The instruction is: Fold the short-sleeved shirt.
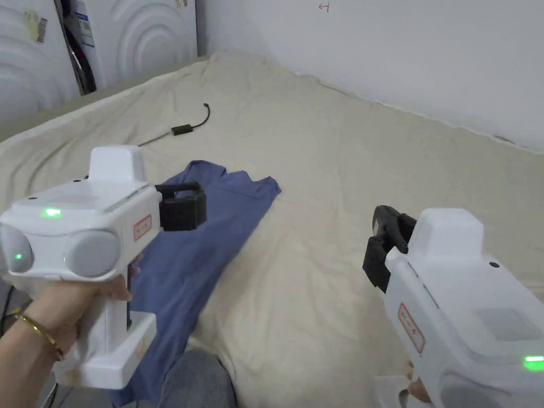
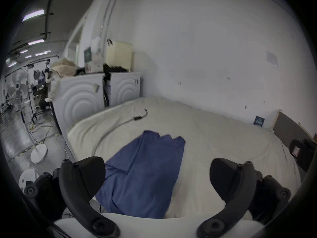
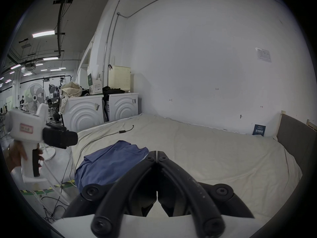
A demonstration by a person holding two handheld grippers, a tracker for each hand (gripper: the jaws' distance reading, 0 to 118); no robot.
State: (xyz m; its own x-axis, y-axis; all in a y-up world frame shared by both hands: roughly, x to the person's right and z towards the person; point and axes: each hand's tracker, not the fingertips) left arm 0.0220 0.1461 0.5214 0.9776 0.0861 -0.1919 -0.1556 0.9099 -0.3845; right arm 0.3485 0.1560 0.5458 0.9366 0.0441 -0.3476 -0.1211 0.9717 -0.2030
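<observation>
Blue shirt (image 1: 207, 249) lying on cream bed sheet (image 1: 345, 175), left hand-held gripper (image 1: 183, 207) above it, right hand-held gripper (image 1: 385, 247) apart

1. The shirt (image 1: 207, 249) is plain blue, short-sleeved, and lies as a long narrow strip on the cream bed (image 1: 345, 175).
2. It is flat with soft creases, its near end hanging over the bed's edge.
3. It lies below and just ahead of the left claw (image 1: 183, 206), untouched.
4. It sits well to the left of the right claw (image 1: 385, 244).
</observation>
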